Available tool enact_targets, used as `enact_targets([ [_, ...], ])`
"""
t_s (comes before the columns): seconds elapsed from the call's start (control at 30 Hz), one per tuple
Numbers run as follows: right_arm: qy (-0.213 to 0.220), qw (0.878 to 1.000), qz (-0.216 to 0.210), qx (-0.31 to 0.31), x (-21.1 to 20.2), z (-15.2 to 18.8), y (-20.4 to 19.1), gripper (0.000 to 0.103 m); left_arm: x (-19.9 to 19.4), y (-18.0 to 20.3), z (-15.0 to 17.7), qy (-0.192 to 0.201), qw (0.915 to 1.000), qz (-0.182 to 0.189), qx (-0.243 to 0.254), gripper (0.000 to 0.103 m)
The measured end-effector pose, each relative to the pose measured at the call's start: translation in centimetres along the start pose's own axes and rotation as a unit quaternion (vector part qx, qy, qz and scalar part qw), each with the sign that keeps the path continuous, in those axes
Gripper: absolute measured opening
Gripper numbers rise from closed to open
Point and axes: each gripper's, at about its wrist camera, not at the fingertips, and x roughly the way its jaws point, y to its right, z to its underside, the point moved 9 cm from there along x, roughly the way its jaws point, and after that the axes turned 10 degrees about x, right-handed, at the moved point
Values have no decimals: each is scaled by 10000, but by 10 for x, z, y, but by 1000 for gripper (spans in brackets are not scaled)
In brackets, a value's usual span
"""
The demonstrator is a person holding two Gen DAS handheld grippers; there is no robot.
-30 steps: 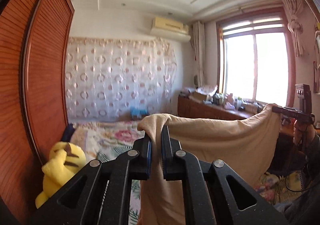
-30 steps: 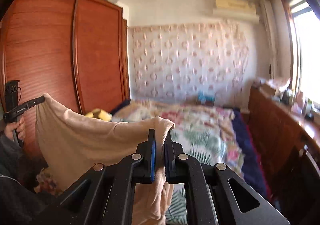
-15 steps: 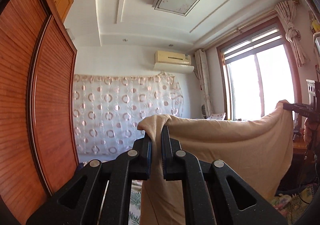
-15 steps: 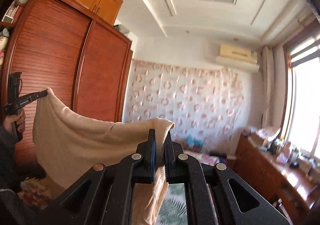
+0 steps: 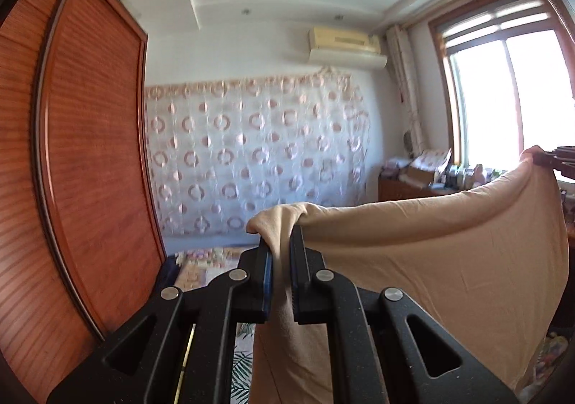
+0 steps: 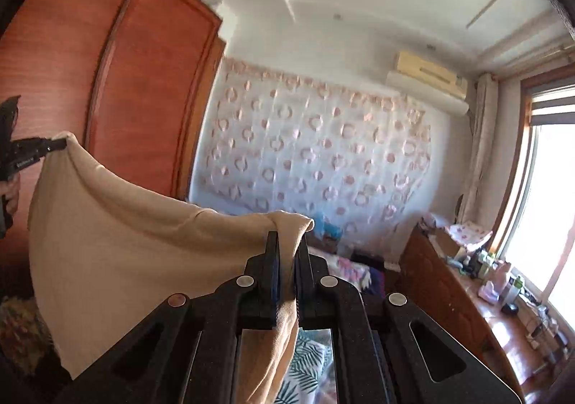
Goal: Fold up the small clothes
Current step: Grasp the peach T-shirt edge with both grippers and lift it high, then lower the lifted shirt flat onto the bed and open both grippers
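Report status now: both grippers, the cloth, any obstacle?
Left gripper and right gripper each shut on beige cloth. Cloth spread between them, off the bed. No obstacle visible.

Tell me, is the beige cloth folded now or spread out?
Spread out: the beige cloth hangs in the air between the left gripper and the right gripper, each shut on a top corner.

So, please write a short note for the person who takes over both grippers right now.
Left gripper: shut on one top corner of the cloth.
Right gripper: shut on the other top corner.
The cloth hangs spread between them in the air, above the bed.
Done: picked up and opened out. No fold shows.
Left: lay it flat on the bed, then fold it.
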Motion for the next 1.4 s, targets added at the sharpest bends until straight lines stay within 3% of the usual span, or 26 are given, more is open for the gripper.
enact_targets([
  [0.17,-733,9971,49,179,115,56,0,6,93,-1,69,-648,9979,17,45,9],
  [0.37,-1480,9885,30,317,216,115,-4,6,168,27,129,-1320,9909,253,55,9],
  [0.5,-1792,9833,75,313,255,127,1,6,198,39,154,-1546,9871,393,102,9],
  [0.73,-2297,9725,101,372,330,95,27,7,236,45,177,-1887,9799,631,131,12],
  [0.87,-2437,9688,140,425,345,101,36,7,251,46,187,-2039,9765,657,250,15],
  [0.93,-2464,9681,153,427,349,106,32,7,255,42,188,-2036,9766,638,273,20],
  [1.07,-2528,9664,173,440,358,117,31,7,251,34,187,-1959,9772,818,86,51],
  [1.17,-2519,9660,186,556,364,122,32,7,242,36,193,-2086,9730,990,-54,67],
  [1.27,-2495,9655,232,713,363,128,35,19,222,41,195,-2096,9716,1097,-13,68],
  [1.33,-2419,9670,185,779,360,132,37,44,211,44,200,-2179,9693,1135,31,70],
  [1.4,-2463,9655,113,843,351,137,37,53,195,48,207,-2309,9670,1068,135,70],
])
